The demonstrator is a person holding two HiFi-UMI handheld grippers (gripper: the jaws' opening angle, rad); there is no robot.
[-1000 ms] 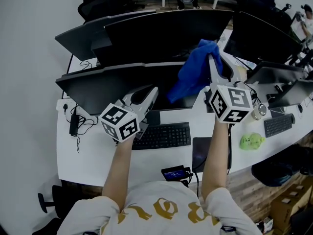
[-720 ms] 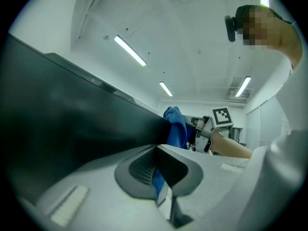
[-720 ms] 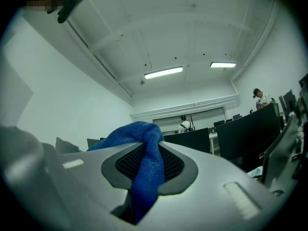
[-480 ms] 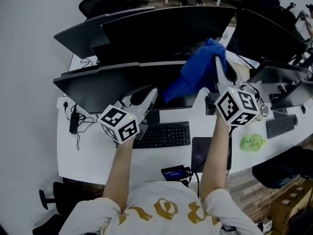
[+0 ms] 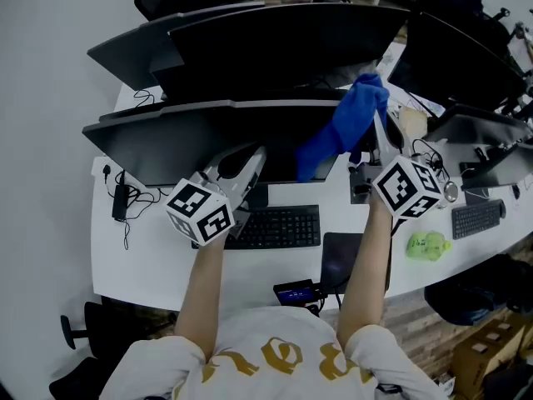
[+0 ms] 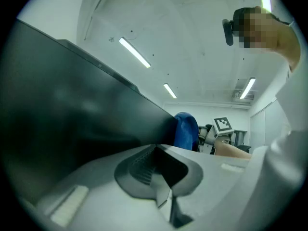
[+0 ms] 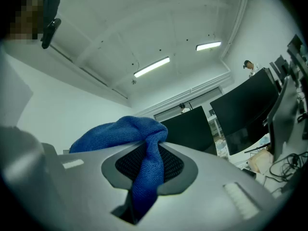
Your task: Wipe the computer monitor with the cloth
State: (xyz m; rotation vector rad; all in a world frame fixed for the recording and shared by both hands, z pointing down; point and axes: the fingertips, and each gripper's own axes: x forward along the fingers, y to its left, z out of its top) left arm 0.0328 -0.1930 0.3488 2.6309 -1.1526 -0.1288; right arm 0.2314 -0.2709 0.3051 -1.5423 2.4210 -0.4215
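**Claws.** Two in view.
- Right claw: clenched on the cloth. The right gripper view showed a blue strand pinched between its jaws, with the rest bunched over the tips.
- Left claw: jaws closed together with nothing between them.

**Task's thing.**
- One blue cloth, held at its upper end. It hung from the right claw at the right-hand part of the near monitor, level with its top edge.
- In the head view its long axis ran from upper right down to lower left, with the loose tail trailing over the dark screen.
- No view settled whether the fabric was pressed to the screen or just in front of it.

**Key relation.**
- The monitor's long axis lay left to right across the person.
- Nearly all of the screen stretched away to the left of the cloth.
- Judgement: the coming stroke would need to travel leftward along that width, with the right claw pushed forward enough to flatten the fabric on the screen.
- The right claw was the nearer one and the only one carrying the cloth.
- The left claw sat idle before the screen's middle, above the keyboard.

**Count on the white tabletop.**
- One cloth.
- Two keyboards; the second keyboard lay far right.
- One green crumpled item.
- One dark mat.
- Several more monitors stood behind and to the right. The exact number was unclear because they overlapped.
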